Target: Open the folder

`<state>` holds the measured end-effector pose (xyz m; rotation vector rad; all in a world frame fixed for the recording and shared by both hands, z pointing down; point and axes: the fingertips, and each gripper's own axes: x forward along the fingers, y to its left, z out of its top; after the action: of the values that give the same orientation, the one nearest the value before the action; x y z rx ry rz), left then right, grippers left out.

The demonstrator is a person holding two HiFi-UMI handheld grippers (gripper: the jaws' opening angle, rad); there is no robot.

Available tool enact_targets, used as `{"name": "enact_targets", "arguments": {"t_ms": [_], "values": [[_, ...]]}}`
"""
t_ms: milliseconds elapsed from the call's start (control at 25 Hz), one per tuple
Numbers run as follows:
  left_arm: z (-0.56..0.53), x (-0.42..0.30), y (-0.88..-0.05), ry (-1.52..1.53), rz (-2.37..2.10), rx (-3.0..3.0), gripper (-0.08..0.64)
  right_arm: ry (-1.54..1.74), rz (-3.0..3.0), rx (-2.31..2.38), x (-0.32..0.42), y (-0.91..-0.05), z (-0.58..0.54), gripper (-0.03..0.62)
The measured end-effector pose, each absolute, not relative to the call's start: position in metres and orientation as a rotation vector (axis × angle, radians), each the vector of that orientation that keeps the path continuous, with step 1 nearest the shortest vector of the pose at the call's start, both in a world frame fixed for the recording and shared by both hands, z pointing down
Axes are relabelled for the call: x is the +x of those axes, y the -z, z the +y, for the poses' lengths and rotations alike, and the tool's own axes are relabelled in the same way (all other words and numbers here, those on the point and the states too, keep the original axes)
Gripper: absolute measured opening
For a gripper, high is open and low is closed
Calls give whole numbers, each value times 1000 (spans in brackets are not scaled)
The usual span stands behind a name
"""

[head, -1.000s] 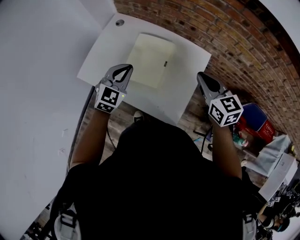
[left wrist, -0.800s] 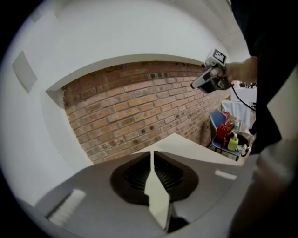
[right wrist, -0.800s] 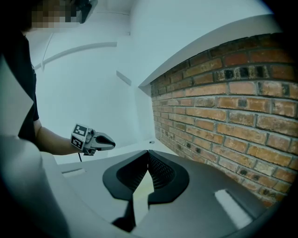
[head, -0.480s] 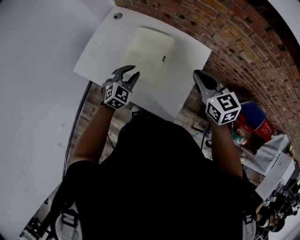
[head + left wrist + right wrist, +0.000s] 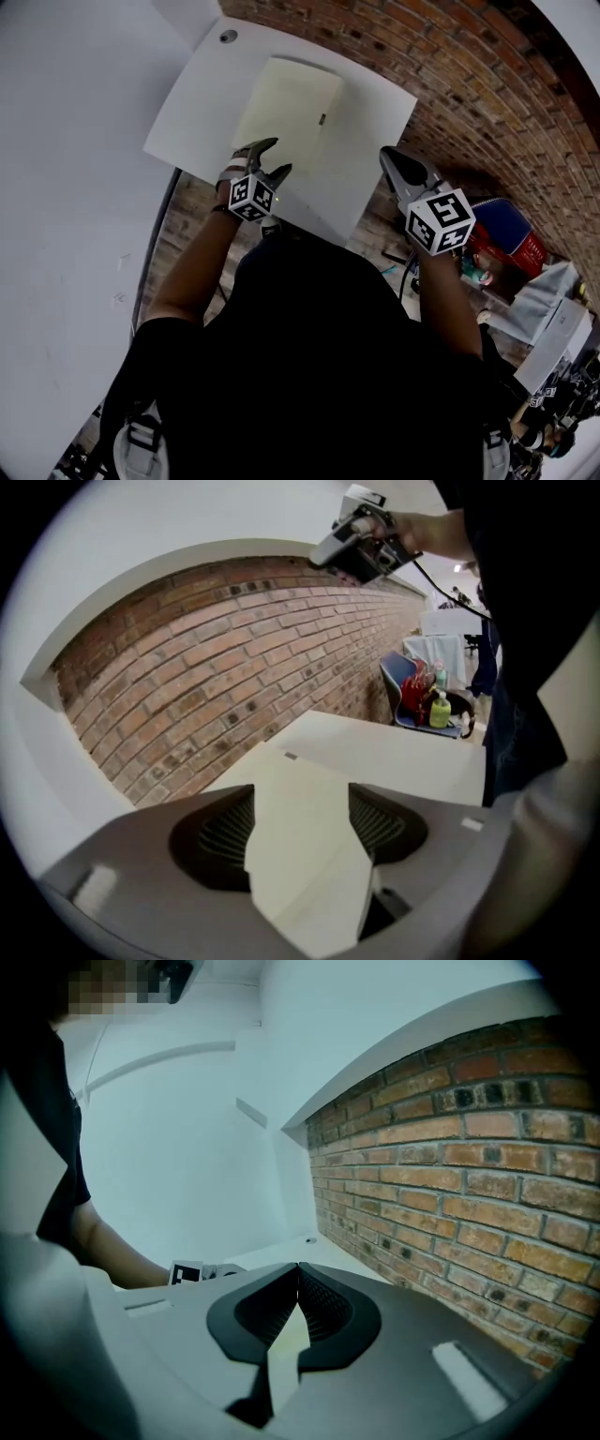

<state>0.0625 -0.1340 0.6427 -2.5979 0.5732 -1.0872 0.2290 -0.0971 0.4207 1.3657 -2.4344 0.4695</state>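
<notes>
Folder (image 5: 286, 117) lies flat & shut on the white table (image 5: 192, 117), w/ a small dark tab (image 5: 322, 119), prob the clasp, near its R edge. No cover is lifted, so the task looks to be at the reach-in stage.

L gripper (image 5: 277, 156) is at the folder's near L corner, tipped down toward it. Its 2 jaws have just been opening & now stand wide apart. In the left gripper view the folder's corner shows in the gap btwn them, but the pads aren't pressing on it, so it has hold of nothing yet. The wide stance makes sense. The gap has to clear the cover's edge before it can nip it, or 1 jaw can drop onto that corner to pin it.

R gripper (image 5: 387, 157) hangs off the folder's R side, just past the tab edge & apart from it. Its 2 jaws meet at the tips w/ nothing in them. The right gripper view shows only a pale sliver beyond the pads. It's prob parked there because the tab is on that side, and closed tips make a fine point to slip under a flap or flick a clasp.

Next move, as I judge it, is 1 gripper steadying the folder while the other lifts the cover from the R edge. The folder looks thin & light on a smooth top. If it's pushed w/o being pinned, it could slide off toward the brick wall (image 5: 469, 84) beyond its far side.
</notes>
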Motion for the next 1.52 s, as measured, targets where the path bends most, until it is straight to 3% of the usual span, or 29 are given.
{"name": "enact_targets", "arguments": {"t_ms": [440, 1520], "values": [[-127, 70, -683, 1157, 481, -2576, 342, -486, -2385, 1400, 237, -427, -83, 5], [-132, 96, -727, 1179, 361, -2386, 354, -588, -2356, 1372, 231, -455, -77, 5]]}}
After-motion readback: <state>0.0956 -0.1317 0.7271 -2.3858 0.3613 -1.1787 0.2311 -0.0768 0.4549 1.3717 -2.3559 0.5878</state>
